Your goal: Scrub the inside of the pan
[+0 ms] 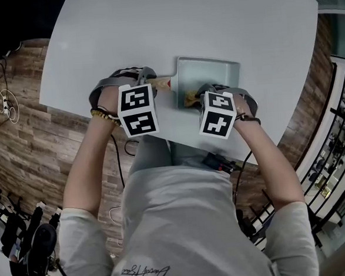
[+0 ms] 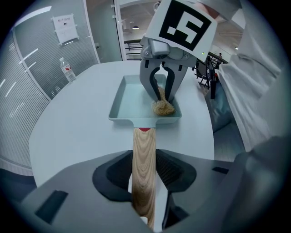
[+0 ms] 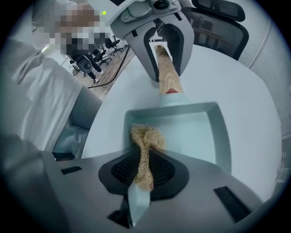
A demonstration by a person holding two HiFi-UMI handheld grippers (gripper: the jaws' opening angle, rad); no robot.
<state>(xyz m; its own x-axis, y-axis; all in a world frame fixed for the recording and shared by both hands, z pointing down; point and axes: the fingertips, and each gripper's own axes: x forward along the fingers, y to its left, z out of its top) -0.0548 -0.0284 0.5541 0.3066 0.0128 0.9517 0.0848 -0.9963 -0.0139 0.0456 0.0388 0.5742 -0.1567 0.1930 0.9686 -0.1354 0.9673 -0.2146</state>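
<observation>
Left gripper (image 2: pixel 144 170) closed on the light wooden handle (image 2: pixel 144 152) of the pan, pads pressed against both sides of the grained wood, partway along its length. Handle running straight out between the jaws to the pale grey-green rectangular pan (image 2: pixel 132 98), with a small red patch (image 2: pixel 143 130) where wood meets metal.

Right gripper (image 3: pixel 144 169) closed on a tan, fibrous scrubbing bundle (image 3: pixel 146 136), pinched thin between the dark ribbed pads and flaring into a loose tuft beyond the jaw tips. Tuft down inside the pan, resting on its floor in the corner by the handle-side wall, on the side nearest the person.

Pan flat on the round white bench (image 1: pixel 153 29), close to the bench's near edge, handle pointing toward the person's left. Shallow, with low straight walls and rounded corners; inner floor smooth and matte, the same pale grey-green as the rim, finely speckled, with no marks or residue that can be made out. Rest of the pan floor bare apart from the tuft.

Both marker cubes turned up toward the head camera, the two grippers facing each other across the pan's handle end. Clear plastic water bottle (image 2: pixel 67 70) upright far off at the bench's other edge.
</observation>
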